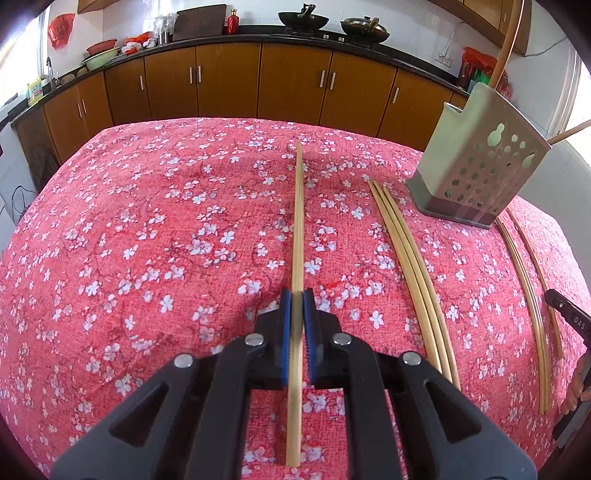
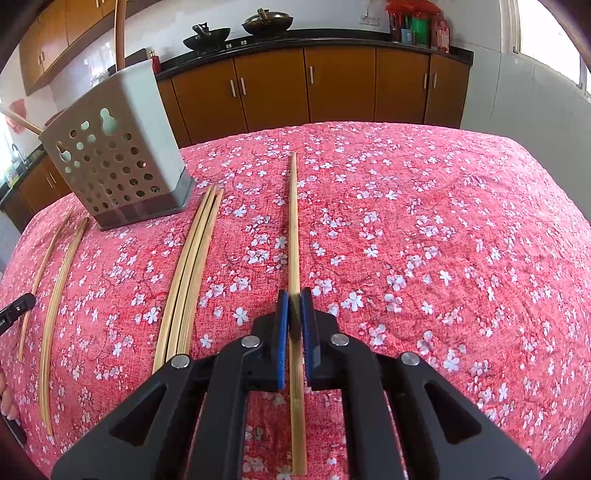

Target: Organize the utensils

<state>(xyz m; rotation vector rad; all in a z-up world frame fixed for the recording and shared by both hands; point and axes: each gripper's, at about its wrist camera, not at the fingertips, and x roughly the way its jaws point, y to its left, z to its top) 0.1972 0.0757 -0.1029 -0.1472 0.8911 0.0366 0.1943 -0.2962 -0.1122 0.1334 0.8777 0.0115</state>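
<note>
In the left wrist view my left gripper (image 1: 297, 297) is shut on a bamboo chopstick (image 1: 298, 221) that runs straight away between the blue pads. To its right three chopsticks (image 1: 406, 266) lie side by side on the cloth. Beyond them stands a grey perforated utensil holder (image 1: 476, 162). In the right wrist view my right gripper (image 2: 294, 295) is shut on another chopstick (image 2: 293, 221). Three chopsticks (image 2: 192, 273) lie to its left, in front of the holder (image 2: 118, 155). I cannot tell whether the held sticks touch the cloth.
A red flowered cloth (image 1: 166, 240) covers the table. More chopsticks (image 1: 532, 295) lie past the holder, with a black gripper part (image 1: 569, 314) at the edge. Long wooden handles (image 2: 120, 33) stick out of the holder. Brown cabinets (image 2: 340, 85) and woks (image 2: 266, 20) stand behind.
</note>
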